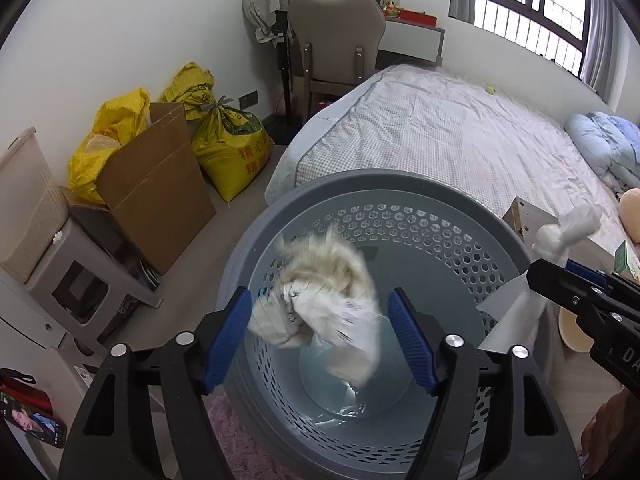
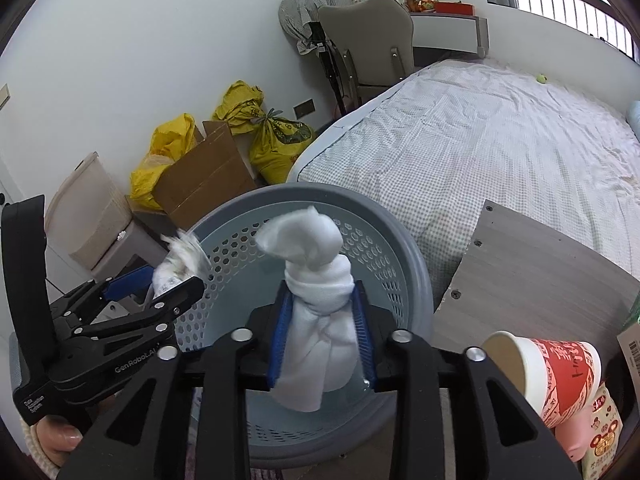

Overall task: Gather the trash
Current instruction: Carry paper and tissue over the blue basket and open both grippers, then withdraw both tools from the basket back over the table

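Basket (image 1: 280, 216) lies under left gripper (image 1: 320, 336), spread (blurred wad (image 1: 320, 304) loose); right gripper (image 2: 322, 332) flanks twisted tissue (image 2: 316, 292).

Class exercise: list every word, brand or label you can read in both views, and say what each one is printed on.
"GenRobot.AI": black left claw body.
"Data Acquisition System": same claw's handle.
"DA", cut off: black right claw body.
Red characters on the yellow woven sack, red-and-white paper cup print, snack packet: unreadable.

grey basket (image 1: 256, 248) with honeycomb holes, yellow sacks (image 1: 232, 144), checked bed sheet (image 1: 432, 128), red-and-white cup (image 2: 560, 376), blue pads (image 1: 224, 344)
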{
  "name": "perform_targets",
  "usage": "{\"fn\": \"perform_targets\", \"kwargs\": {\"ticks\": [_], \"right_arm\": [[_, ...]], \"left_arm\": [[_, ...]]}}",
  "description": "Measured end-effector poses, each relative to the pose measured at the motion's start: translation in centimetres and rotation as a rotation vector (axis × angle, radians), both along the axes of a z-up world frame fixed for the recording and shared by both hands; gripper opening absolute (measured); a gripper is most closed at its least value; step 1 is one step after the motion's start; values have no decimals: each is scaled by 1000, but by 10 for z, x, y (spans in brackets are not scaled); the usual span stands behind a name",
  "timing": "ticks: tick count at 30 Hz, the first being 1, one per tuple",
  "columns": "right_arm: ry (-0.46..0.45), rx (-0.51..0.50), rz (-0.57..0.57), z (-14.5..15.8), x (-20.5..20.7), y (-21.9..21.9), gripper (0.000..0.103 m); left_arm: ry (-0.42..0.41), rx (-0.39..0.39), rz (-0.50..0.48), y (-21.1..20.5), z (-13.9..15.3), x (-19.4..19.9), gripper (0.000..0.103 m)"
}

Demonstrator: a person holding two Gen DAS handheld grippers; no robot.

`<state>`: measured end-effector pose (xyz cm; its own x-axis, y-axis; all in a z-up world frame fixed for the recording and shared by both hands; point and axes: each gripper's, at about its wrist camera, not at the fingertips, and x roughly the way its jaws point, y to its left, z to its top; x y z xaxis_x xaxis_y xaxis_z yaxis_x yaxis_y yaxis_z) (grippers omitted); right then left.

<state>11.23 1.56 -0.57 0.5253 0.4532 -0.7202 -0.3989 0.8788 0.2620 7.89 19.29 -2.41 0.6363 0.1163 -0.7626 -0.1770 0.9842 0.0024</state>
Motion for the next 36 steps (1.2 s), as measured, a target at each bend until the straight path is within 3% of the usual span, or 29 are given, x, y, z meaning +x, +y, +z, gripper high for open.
{"fn": "perform_targets", "kwargs": {"ticks": [1, 2, 14, 24, 36], "right_arm": [[-6, 3, -1, 1, 0, 0, 61], [-18, 7, -6, 2, 0, -1, 64], [-26, -3, -21, 4, -10, -8, 64], [-42, -18, -36, 6, -23, -13, 66], [-49, -2, -108, 9, -55, -60, 68]], "left_arm": [[-3, 4, 4, 0, 1, -1, 78], [-5, 5, 5, 0, 2, -2, 80], [-8, 15, 32, 3, 6, -12, 91], [-31, 41, 41, -1, 14, -25, 93], [-30, 28, -28, -32, 12, -35, 95]]}}
